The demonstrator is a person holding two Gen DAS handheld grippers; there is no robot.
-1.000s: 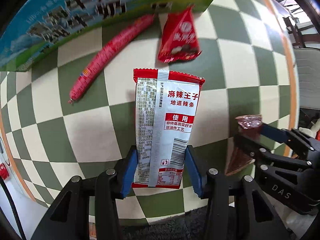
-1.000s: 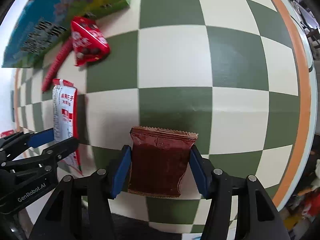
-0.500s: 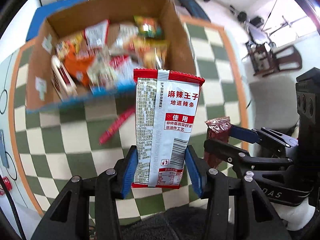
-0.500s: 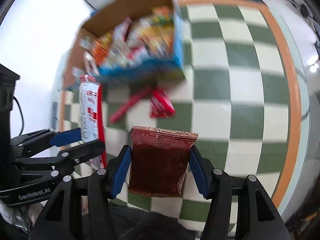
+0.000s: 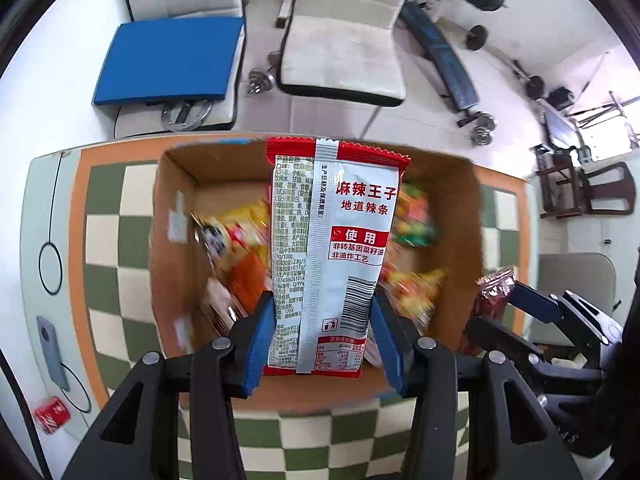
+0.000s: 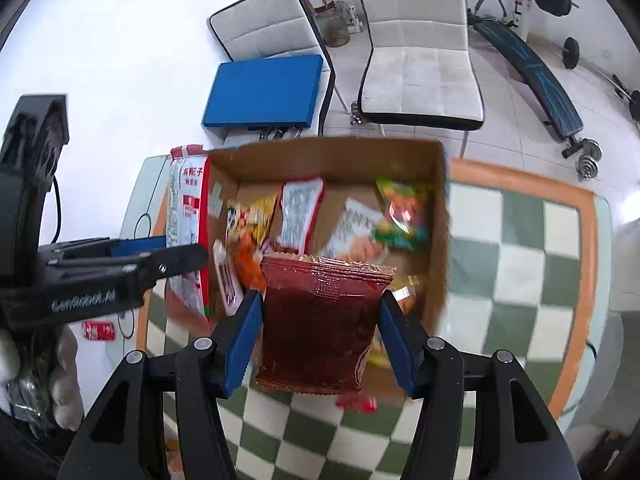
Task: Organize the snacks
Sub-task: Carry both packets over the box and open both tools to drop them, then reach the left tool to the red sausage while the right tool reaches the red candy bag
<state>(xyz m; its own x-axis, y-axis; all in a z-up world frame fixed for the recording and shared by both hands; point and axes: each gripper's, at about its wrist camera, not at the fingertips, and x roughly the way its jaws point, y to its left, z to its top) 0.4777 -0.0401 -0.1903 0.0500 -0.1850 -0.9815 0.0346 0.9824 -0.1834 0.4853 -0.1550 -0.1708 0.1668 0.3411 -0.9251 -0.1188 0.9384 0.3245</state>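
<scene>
My left gripper (image 5: 323,334) is shut on a tall white-and-red snack packet (image 5: 332,248), held upright above an open cardboard box (image 5: 160,240) full of several colourful snack bags. My right gripper (image 6: 320,338) is shut on a dark red-brown snack packet (image 6: 320,320), also hanging over the cardboard box (image 6: 438,240). In the left wrist view the right gripper (image 5: 520,312) shows at the right with the dark packet (image 5: 490,296). In the right wrist view the left gripper (image 6: 160,258) shows at the left with the white packet (image 6: 186,216).
The box stands on a green-and-cream checked tablecloth (image 6: 520,280) with an orange border. A red snack (image 6: 356,403) lies on the cloth in front of the box. Beyond the table are white chairs (image 5: 340,52), a blue pad (image 5: 168,60) and gym gear. A red can (image 5: 52,420) lies on the floor.
Both grippers have risen and swung from low over the tablecloth to above the open box, each still holding its packet. The box interior now fills the middle of both views.
</scene>
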